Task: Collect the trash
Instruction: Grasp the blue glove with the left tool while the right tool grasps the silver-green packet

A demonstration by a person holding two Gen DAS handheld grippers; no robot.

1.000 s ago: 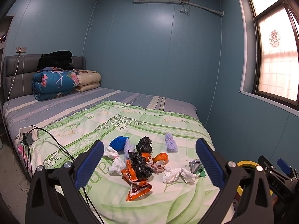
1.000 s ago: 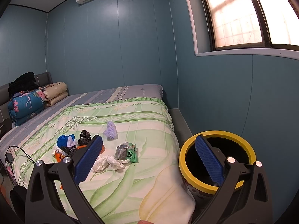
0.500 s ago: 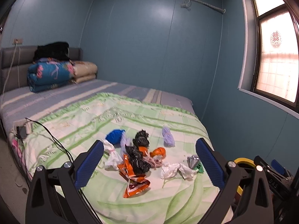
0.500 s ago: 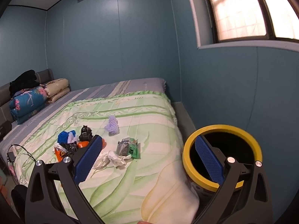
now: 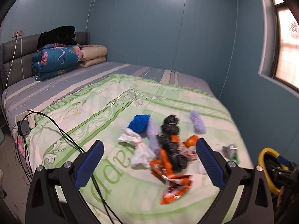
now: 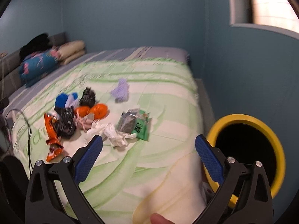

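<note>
The trash you are after lies in a loose heap on the green-and-cream bedspread point(image 5: 115, 100), just below the middle of your left view and at middle left of your right view. In it you have an orange snack wrapper point(image 5: 173, 184) at the near edge, a crumpled black bag point(image 5: 172, 149) touching it, a white plastic bag point(image 5: 139, 149) to its left, a blue wad point(image 5: 139, 123) behind that, and an orange ball-like piece point(image 6: 99, 111) beside the black bag. A lilac scrap point(image 6: 121, 90) sits a little apart toward the upper right of the heap. A silver and green packet point(image 6: 134, 125) lies to the right, touching a bunch of white tissue point(image 6: 112, 132). Your left gripper point(image 5: 149, 160) hangs above the heap with its blue pads wide apart and nothing between them. Your right gripper point(image 6: 149, 158) is likewise spread and empty, over bare bedspread near the foot of the bed. The yellow-rimmed bin point(image 6: 276, 145) stands beside the bed at the lower right of your right view, partly behind the right-hand pad. A black cable point(image 5: 56, 130) runs across the left edge of the bedspread from a charger block point(image 5: 25, 125). Folded quilts point(image 5: 56, 61) are stacked against the headboard at upper left. A fingertip point(image 6: 158, 218) shows at the bottom edge of your right view. Both views are somewhat blurred.
</note>
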